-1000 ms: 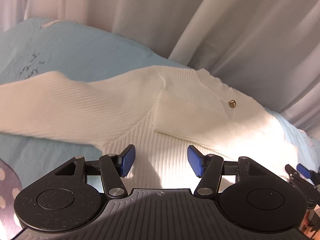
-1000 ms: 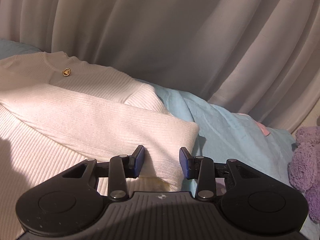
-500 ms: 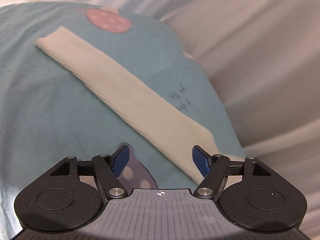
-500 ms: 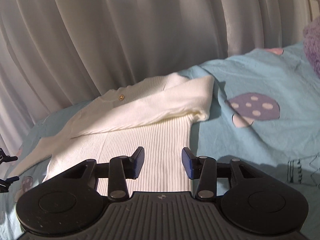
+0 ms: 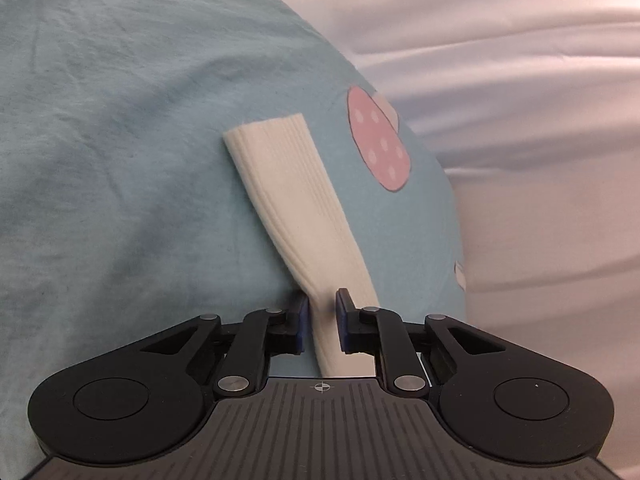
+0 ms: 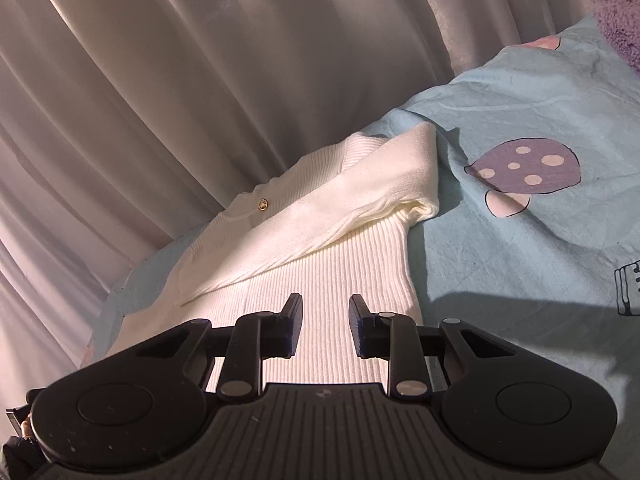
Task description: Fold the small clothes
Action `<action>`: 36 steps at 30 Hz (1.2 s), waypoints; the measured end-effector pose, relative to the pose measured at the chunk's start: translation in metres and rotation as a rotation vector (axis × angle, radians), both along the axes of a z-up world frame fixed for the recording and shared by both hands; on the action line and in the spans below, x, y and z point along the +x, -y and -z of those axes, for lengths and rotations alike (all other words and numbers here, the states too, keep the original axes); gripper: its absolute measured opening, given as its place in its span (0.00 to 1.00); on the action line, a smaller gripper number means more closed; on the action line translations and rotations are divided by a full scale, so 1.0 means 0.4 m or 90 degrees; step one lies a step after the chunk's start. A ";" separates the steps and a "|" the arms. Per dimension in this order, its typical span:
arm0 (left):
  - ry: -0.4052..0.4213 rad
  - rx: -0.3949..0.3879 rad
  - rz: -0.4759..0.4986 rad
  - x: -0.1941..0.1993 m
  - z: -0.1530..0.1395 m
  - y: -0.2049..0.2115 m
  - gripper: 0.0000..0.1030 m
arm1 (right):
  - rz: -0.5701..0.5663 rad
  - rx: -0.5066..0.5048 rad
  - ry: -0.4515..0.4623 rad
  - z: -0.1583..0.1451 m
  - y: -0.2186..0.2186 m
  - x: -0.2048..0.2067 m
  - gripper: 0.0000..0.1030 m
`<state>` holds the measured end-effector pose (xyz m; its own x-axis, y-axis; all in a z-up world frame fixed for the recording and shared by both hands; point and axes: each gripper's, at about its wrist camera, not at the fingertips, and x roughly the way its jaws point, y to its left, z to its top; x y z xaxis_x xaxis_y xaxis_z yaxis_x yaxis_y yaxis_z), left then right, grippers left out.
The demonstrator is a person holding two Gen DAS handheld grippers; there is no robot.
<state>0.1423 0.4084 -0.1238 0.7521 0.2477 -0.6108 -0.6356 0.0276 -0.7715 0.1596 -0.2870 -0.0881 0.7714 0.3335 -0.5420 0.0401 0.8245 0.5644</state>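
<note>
Now our left gripper pinches the white ribbed knit sweater's sleeve; our right gripper hovers slightly parted above its body, holding nothing.

**Cloth and plastic surfaces**

The sweater is seen as cream rib-knit cloth, its sleeve likewise. The sheet is matt, creased cotton-like cloth. Smooth draped fabric forms the curtain. Matt black plastic makes up the left gripper.
</note>
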 end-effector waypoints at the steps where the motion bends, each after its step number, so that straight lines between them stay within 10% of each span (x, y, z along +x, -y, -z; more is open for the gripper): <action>1: 0.011 -0.010 -0.012 -0.003 0.007 -0.009 0.12 | -0.004 -0.001 0.002 -0.001 -0.004 0.001 0.24; 15: 0.077 0.092 0.082 0.002 -0.061 0.037 0.07 | 0.016 -0.061 -0.049 0.029 -0.032 0.020 0.24; 24: 0.122 0.343 0.604 0.234 -0.227 0.610 0.10 | 0.013 -0.074 -0.036 0.025 -0.043 0.011 0.21; 27: 0.080 0.360 0.750 0.268 -0.176 0.802 0.40 | 0.004 -0.077 -0.039 0.024 -0.049 0.017 0.21; 36: -0.072 0.379 0.609 0.177 -0.137 0.733 0.70 | -0.080 -0.077 -0.034 0.015 -0.108 0.120 0.22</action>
<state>0.2131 0.1152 -0.0691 0.7368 -0.1252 -0.6645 -0.2222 0.8833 -0.4128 0.2075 -0.2439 -0.0940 0.6966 0.3549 -0.6235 -0.0399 0.8869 0.4602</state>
